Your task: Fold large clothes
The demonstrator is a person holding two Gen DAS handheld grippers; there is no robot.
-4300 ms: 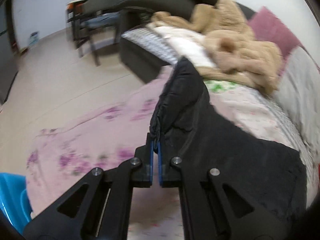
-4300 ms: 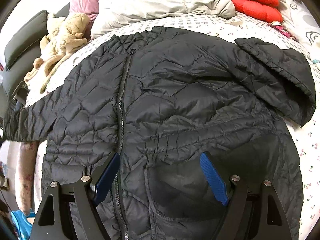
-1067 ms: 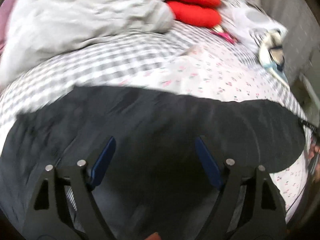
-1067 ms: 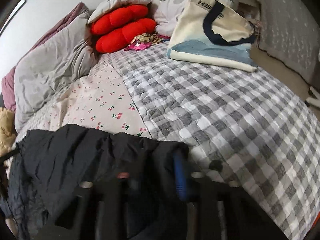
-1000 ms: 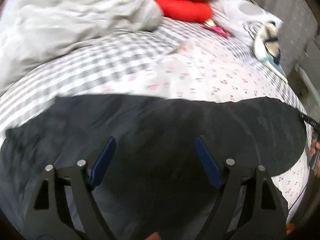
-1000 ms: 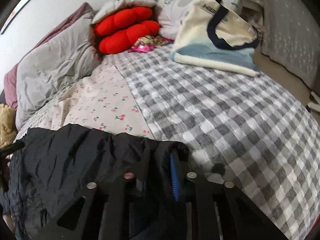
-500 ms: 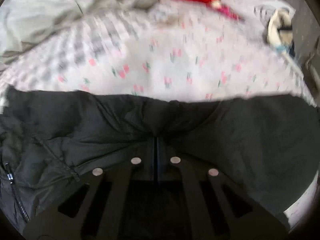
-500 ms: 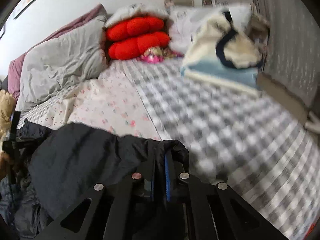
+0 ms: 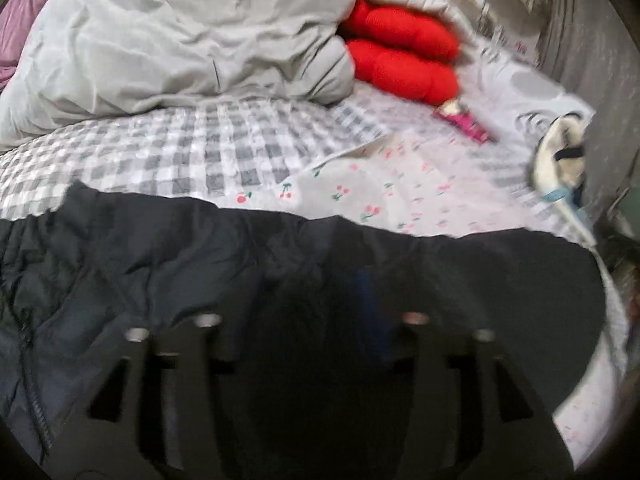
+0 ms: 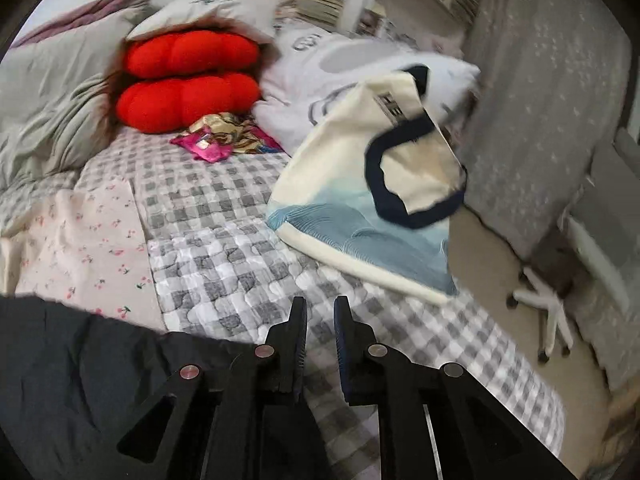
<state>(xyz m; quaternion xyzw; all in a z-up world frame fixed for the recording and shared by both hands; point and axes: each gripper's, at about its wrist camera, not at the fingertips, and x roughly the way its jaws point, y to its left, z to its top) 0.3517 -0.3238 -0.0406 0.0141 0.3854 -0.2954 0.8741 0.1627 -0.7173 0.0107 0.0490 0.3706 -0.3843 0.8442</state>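
A large black quilted jacket (image 9: 160, 272) lies spread on the bed, its far edge running across the left wrist view. My left gripper (image 9: 304, 300) hovers over it, blurred, with its jaws apart and nothing between them. In the right wrist view the jacket (image 10: 80, 360) fills the lower left. My right gripper (image 10: 320, 320) is beside the jacket's edge over the checked quilt (image 10: 240, 272), jaws slightly apart and empty.
A grey duvet (image 9: 180, 32) and red cushions (image 9: 400, 56) lie at the head of the bed. A cream and blue tote bag (image 10: 380, 200) sits on the quilt's right side. A chair base (image 10: 544, 300) stands on the floor beyond the bed's right edge.
Both grippers were shut on the jacket's edge half a second ago. Both have since let go and opened, and the right gripper has swung to the right off the jacket.
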